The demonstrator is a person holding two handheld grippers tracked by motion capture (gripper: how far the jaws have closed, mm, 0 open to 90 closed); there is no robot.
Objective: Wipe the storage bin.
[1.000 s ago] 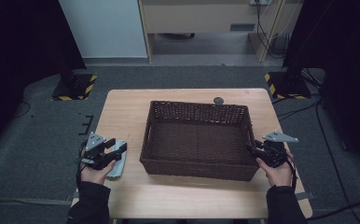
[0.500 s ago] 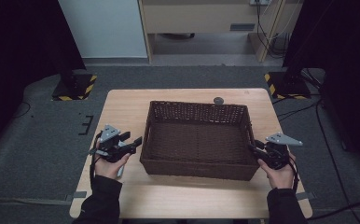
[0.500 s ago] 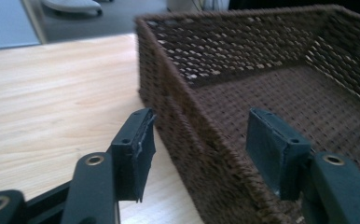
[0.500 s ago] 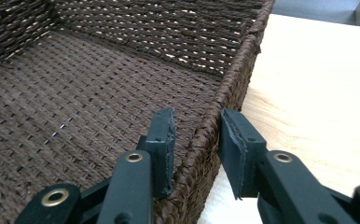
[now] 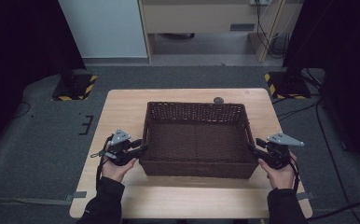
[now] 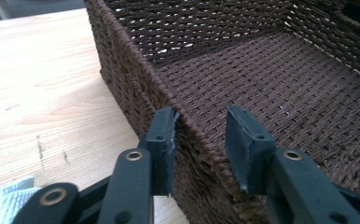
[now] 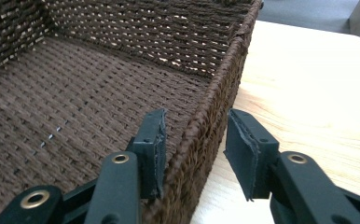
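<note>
A dark brown woven basket point(image 5: 194, 105) stands empty in the middle of the wooden table point(image 5: 122, 112). My left gripper point(image 5: 143, 147) straddles its left wall near the front corner. In the left gripper view the jaws point(image 6: 199, 140) have just been closing over the basket point(image 6: 262, 70) rim: the outer pad rests against the wall and the inner pad stands off it. My right gripper point(image 5: 252, 145) straddles the right wall. Its jaws point(image 7: 194, 142) have just been opening, with the basket point(image 7: 75, 93) wall between them and a gap at the outer pad.
A small dark round object point(image 5: 218, 100) lies on the table just behind the basket. A pale blue cloth point(image 6: 5, 200) lies on the table under my left gripper. Bare tabletop runs to the left, the right and in front of the basket.
My left gripper has moved right from the table's left edge to the basket's left wall, and its jaws have narrowed around the rim. The right gripper has stayed at the right wall.
</note>
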